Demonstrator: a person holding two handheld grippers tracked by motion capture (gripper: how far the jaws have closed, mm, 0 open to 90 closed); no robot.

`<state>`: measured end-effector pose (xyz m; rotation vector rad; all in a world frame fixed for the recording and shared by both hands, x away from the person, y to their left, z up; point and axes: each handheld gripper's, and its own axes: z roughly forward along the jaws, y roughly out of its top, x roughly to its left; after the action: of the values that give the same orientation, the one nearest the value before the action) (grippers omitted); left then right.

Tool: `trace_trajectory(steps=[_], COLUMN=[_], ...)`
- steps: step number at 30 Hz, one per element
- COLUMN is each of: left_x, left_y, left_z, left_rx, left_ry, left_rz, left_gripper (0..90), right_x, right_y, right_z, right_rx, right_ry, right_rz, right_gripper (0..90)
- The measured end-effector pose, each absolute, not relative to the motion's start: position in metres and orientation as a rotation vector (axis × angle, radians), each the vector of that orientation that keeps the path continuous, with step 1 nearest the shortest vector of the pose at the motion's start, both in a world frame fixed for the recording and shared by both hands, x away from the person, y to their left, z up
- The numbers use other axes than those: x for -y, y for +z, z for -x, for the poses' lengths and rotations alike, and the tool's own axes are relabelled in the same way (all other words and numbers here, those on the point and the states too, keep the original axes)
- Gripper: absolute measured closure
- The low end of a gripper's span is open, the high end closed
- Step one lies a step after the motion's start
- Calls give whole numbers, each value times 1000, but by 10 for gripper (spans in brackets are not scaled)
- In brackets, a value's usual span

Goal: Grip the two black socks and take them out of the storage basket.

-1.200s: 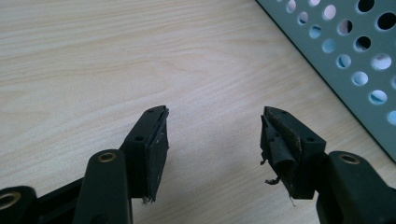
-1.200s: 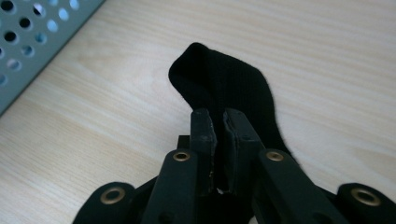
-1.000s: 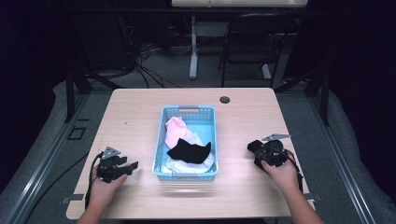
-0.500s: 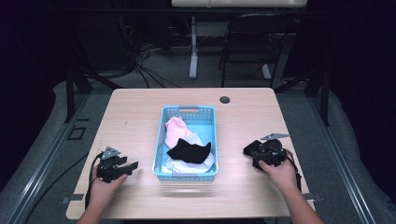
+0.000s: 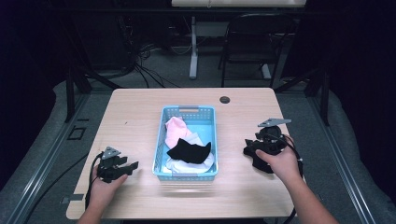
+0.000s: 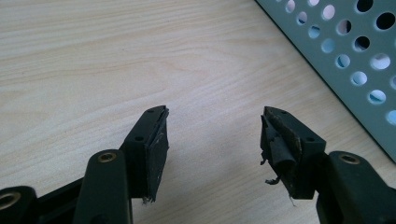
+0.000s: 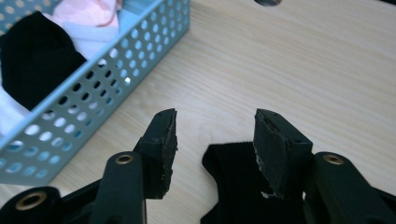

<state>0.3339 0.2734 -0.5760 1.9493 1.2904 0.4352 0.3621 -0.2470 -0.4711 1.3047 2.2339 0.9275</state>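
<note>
High view: blue perforated basket (image 5: 188, 113) sits mid-table w/ a pink garment (image 5: 176, 130) at the back, a black sock (image 5: 189, 151) on top of white fabric (image 5: 187, 165) toward the front. Right gripper (image 5: 252, 150) is held in the person's right hand, to the right of the basket & apart from it; a second black sock (image 5: 258, 163) lies on the wooden table (image 5: 135, 116) under it. Right gripper view: jaws have just been opening & now stand wide, pads off the black sock (image 7: 236, 186), which lies flat on the tabletop below & between them, not gripped; basket wall (image 7: 93, 84) is to the upper left. Left gripper (image 5: 132, 166) rests near the basket's front-left corner; left gripper view shows its jaws spread wide over bare wood, nothing between them, basket side (image 6: 345, 56) at upper right.
</note>
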Motion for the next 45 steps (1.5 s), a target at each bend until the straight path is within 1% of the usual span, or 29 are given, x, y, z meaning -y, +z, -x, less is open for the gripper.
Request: trace_trajectory(steps=[5, 11, 16, 21, 23, 28, 37, 45], left_x=[-273, -273, -273, -273, -273, -273, -272, -273], left_y=[-576, -576, -576, -576, -576, -576, -576, -575], left_z=[-334, -334, -334, -334, -334, -334, -334, -334], left_rx=[-1290, -1291, -1289, -1288, -1288, -1285, -1282, -1277], left_ry=[435, 432, 433, 434, 436, 431, 432, 430], left_rz=[-1948, -1955, -1958, -1958, -1958, -1959, -1955, -1957], left_gripper=[418, 418, 418, 418, 418, 418, 418, 418], right_x=[235, 225, 209, 196, 185, 166, 138, 105], right_y=[-460, -454, -452, -455, -456, -459, -468, -481], right_z=[-365, -368, -373, -376, -378, -383, -390, -395], right_rx=[-2251, -2272, -2308, -2336, -2350, -2390, -2441, -2492], right_ry=[934, 953, 957, 967, 985, 1007, 1003, 1000], right_rz=[-1270, -1254, -1229, -1197, -1165, -1137, -1083, -1023], right_gripper=[455, 452, 448, 442, 407, 389, 391, 416])
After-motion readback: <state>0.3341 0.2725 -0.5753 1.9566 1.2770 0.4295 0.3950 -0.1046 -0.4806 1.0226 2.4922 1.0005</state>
